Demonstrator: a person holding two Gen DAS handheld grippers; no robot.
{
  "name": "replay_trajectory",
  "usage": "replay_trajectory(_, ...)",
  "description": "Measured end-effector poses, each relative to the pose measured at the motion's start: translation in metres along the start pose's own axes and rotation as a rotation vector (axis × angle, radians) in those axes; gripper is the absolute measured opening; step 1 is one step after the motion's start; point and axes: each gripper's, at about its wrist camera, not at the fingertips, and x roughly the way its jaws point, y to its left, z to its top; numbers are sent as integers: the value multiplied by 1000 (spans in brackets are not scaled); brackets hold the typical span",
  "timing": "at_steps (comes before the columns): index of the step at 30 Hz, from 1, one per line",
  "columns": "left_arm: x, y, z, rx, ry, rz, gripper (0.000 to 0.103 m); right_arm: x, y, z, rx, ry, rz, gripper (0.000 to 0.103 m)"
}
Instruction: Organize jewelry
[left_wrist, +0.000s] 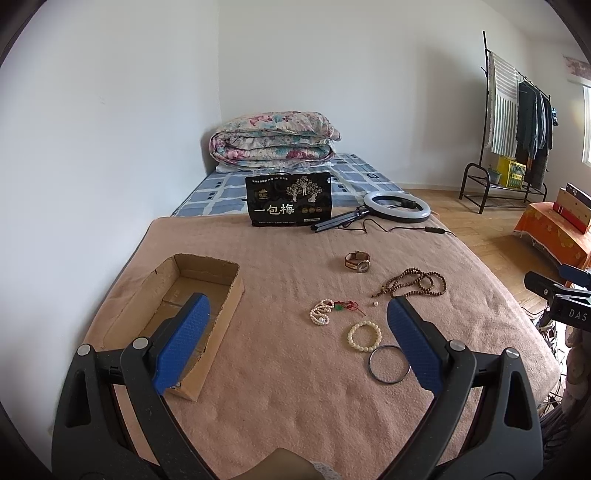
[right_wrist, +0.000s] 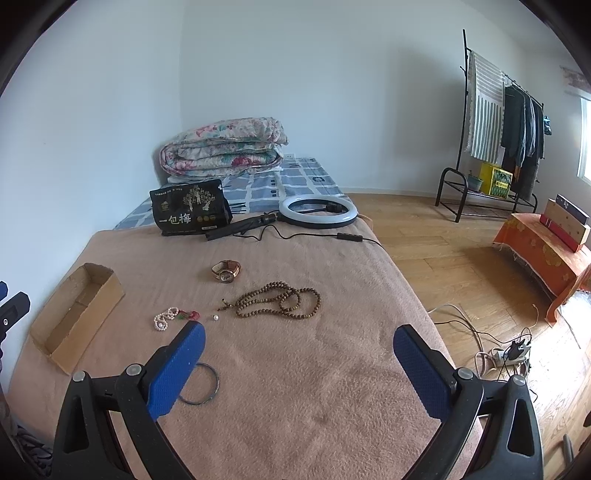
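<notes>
Jewelry lies on a tan blanket (left_wrist: 280, 369): a wristwatch (left_wrist: 357, 261), a brown bead necklace (left_wrist: 413, 283), a pearl string with a green and red charm (left_wrist: 323, 311), a cream bead bracelet (left_wrist: 364, 335), a metal bangle (left_wrist: 389, 363) and one loose pearl (left_wrist: 376, 303). An open empty cardboard box (left_wrist: 177, 314) sits to the left. My left gripper (left_wrist: 295, 325) is open above the blanket between box and jewelry. My right gripper (right_wrist: 299, 349) is open above the blanket, near the bangle (right_wrist: 207, 387), the necklace (right_wrist: 280, 301), the watch (right_wrist: 226, 271) and the box (right_wrist: 74, 317).
A black snack bag (left_wrist: 290, 201) stands at the blanket's far edge beside a ring light (left_wrist: 397, 206) with a trailing cable. A folded floral quilt (left_wrist: 273, 140) lies behind. Right of the bed are wood floor, a clothes rack (right_wrist: 495, 147), an orange-draped table (right_wrist: 546, 254) and a power strip (right_wrist: 509, 354).
</notes>
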Motion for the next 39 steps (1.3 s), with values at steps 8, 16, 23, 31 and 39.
replay_trajectory(8,1,3,1,-1,-2,3,98,1,-1,-1,4,4,5,103)
replay_trajectory(16,6,9,6,0,-6,9,98,3,0,-2,3,9,6,103)
replay_trajectory(23,3,3,1,2,-7,12,98,4,1,-3,3,11,6,103)
replay_trajectory(31,2,2,0,2,-6,11,98,4,1,-4,3,14,7,103)
replay_trajectory(39,4,3,-1,6,0,14,98,4,-1,-5,6,20,7,103)
